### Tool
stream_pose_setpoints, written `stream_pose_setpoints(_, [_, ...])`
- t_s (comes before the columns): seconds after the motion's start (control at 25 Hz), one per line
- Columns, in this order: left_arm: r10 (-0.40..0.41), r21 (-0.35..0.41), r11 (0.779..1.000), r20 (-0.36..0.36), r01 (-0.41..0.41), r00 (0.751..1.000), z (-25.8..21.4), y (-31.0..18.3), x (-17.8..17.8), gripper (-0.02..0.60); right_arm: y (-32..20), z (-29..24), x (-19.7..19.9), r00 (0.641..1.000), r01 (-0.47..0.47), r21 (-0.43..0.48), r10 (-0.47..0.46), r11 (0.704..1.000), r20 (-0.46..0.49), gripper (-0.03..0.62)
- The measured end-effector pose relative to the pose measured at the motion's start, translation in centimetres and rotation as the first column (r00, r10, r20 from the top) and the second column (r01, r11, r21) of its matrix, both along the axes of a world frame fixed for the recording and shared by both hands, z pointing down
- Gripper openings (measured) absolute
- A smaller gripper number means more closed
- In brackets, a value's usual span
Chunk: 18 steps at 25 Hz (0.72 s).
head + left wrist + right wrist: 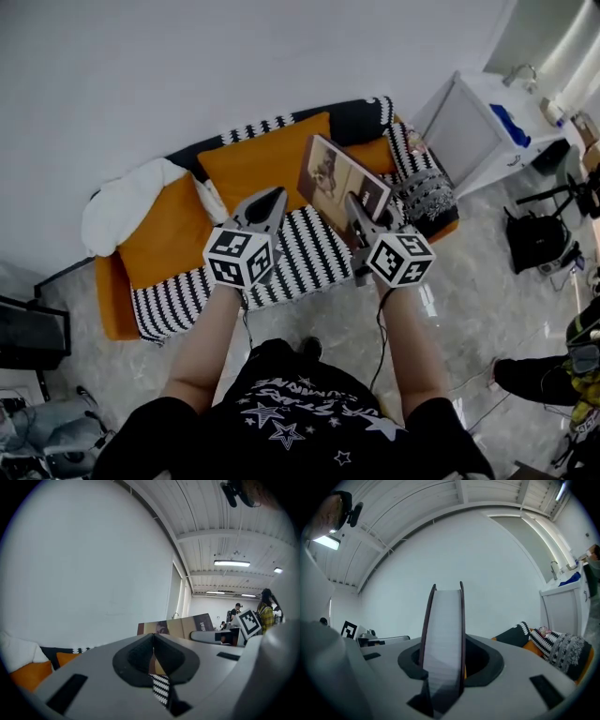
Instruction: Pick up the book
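The book (339, 181) has a tan and brown cover and hangs tilted in the air above the sofa (309, 253). My right gripper (361, 214) is shut on its lower edge. In the right gripper view the book (444, 620) stands upright with its white page edge toward the camera, clamped between the jaws of the right gripper (443, 660). My left gripper (272, 200) hovers beside the book on its left, shut with nothing held. From the left gripper view its tips (153, 638) meet, and the book (180, 626) shows beyond them.
The sofa has orange cushions (258, 159) and a black-and-white striped cover, with a white pillow (122, 206) at its left end. A white cabinet (478, 127) stands to the right, and a black bag (536, 241) lies on the tiled floor. People stand in the far room (236, 611).
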<state>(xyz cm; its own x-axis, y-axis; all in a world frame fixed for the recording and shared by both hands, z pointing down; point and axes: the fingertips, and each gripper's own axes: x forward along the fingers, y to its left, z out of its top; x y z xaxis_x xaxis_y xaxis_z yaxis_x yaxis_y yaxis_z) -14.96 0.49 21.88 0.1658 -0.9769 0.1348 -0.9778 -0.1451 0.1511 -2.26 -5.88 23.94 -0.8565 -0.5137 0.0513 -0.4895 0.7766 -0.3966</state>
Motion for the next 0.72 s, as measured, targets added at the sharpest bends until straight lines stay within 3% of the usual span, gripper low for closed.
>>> stream_pose_setpoints(0.24, [-0.009,0.036,0.999,0.003,0.009,1.000,-1.7,2.6,-2.8,0.008,2.7,-1.0,-2.0,1.000,-0.025,0.030,0.025,0.999,-0.006,0.150])
stream_pose_setpoints(0.72, [-0.033,0.018,0.999,-0.022,0.034,0.999,-1.2,13.5,-8.4,0.008,12.4,-0.1,-7.5,0.999,-0.034,-0.009,0.034,0.999,-0.040,0.150])
